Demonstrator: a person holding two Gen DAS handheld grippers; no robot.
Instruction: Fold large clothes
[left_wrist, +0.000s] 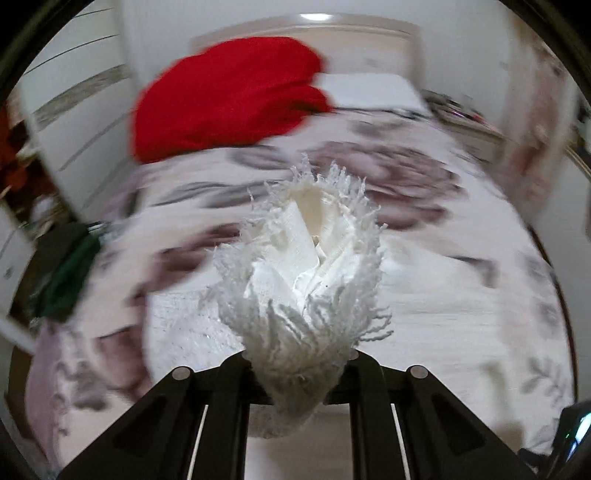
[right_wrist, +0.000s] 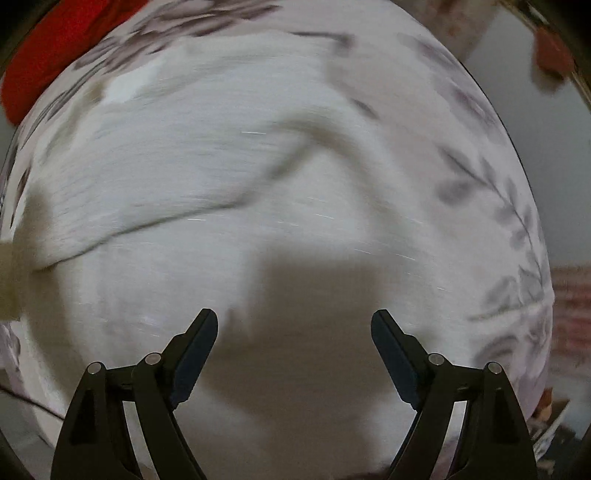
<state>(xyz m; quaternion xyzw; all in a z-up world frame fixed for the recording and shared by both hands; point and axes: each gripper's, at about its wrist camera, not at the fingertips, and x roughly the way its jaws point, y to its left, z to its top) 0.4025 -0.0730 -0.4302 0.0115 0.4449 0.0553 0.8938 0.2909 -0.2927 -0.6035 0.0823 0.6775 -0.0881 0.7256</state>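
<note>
A white knitted cloth with a long fringe (left_wrist: 306, 280) bunches up out of my left gripper (left_wrist: 301, 373), which is shut on it and holds it above the bed; the fingertips are hidden under the fringe. The rest of the white cloth (right_wrist: 229, 177) lies spread on the flowered bedspread (right_wrist: 491, 206), with a long fold line running across it. My right gripper (right_wrist: 294, 328) points straight down over that cloth, open wide, with nothing between its black fingers (right_wrist: 201, 343). Its shadow falls on the fabric just below it.
A red garment (left_wrist: 229, 96) lies heaped at the far end of the bed, also visible as red fabric (right_wrist: 55, 48) at the top left. A dark green cloth (left_wrist: 70, 273) sits at the bed's left edge. White wardrobe doors (left_wrist: 85, 92) stand left of the bed.
</note>
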